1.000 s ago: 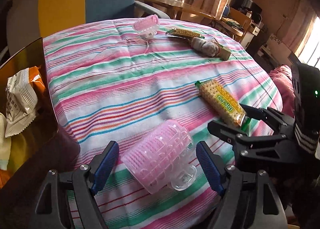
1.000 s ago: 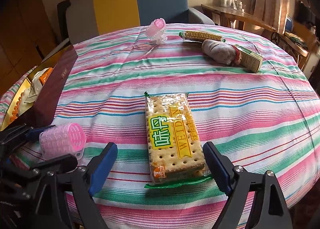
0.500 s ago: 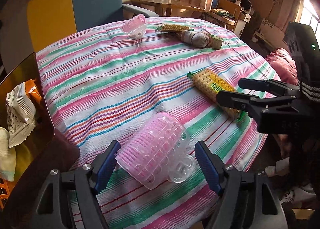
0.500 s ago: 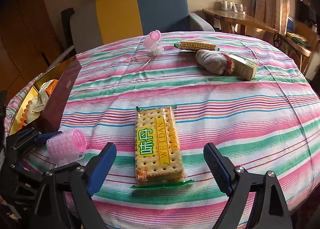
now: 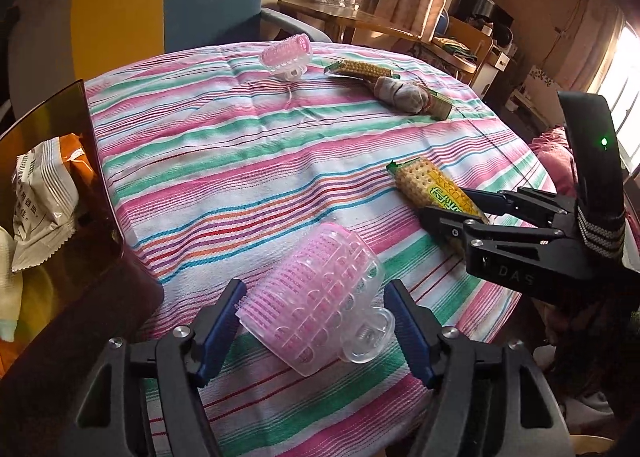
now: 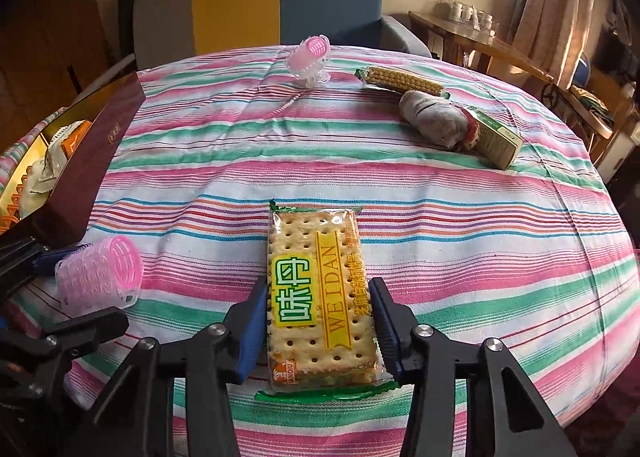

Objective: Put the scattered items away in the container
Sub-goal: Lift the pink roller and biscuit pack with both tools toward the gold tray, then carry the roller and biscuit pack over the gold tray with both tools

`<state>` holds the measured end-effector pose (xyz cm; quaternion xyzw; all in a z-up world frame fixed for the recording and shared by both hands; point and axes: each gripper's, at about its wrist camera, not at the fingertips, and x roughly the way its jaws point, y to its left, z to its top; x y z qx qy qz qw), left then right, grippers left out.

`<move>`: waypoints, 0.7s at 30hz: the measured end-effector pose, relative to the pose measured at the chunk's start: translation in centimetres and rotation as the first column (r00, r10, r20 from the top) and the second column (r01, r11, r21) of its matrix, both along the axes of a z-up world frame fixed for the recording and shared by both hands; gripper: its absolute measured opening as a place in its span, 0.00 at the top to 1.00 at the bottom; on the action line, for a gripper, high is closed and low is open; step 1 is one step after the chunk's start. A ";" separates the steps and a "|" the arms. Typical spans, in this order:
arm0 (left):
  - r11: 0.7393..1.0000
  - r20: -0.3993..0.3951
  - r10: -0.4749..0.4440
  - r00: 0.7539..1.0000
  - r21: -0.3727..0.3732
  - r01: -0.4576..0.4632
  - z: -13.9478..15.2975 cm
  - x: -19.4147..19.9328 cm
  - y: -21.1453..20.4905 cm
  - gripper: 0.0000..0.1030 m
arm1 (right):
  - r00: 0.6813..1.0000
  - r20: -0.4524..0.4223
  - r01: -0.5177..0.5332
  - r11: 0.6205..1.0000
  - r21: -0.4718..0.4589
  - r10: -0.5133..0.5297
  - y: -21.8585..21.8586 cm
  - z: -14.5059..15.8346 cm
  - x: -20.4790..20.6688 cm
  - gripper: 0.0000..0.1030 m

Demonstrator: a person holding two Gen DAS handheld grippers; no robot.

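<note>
Container [image 5: 100,193]: a dark brown box seen at the left edge of the striped tablecloth [image 5: 240,145]; snack packets [image 5: 44,193] are held inside it.
Left gripper [image 5: 312,321]: spread wide around the near pink hair roller [image 5: 320,305]; the left pad is touching or nearly touching the roller, the right pad is set apart from it.
Near pink hair roller: laid on the tablecloth just right of the container's near corner.
Right gripper [image 6: 318,317]: clenched on the cracker packet [image 6: 320,293], both pads pressed against its long sides.
Cracker packet: placed on the tablecloth, well right of the container.
Far side, right of the container: a second pink roller [image 6: 310,57], a packaged corn cob [image 6: 400,79], a grey bundle [image 6: 434,119], a green carton [image 6: 494,139].
</note>
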<state>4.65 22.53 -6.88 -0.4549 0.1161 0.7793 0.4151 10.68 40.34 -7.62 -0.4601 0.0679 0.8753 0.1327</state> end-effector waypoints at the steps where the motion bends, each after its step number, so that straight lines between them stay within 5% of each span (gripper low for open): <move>1: 1.000 0.000 0.001 1.000 0.009 -0.001 0.2 0.0 -0.2 0.30 | 1.000 0.000 0.004 1.000 0.001 -0.004 -0.1 0.0 0.1 0.53; 12: 0.993 -0.017 0.075 0.997 0.095 -0.073 3.0 -0.1 -3.5 0.30 | 0.999 -0.046 -0.005 0.998 -0.064 0.002 -1.7 1.6 0.1 0.53; 21: 0.963 -0.070 0.215 0.974 0.178 -0.200 6.8 -1.2 -8.8 0.30 | 0.980 -0.143 -0.150 0.986 -0.072 0.139 -6.4 5.7 -3.2 0.53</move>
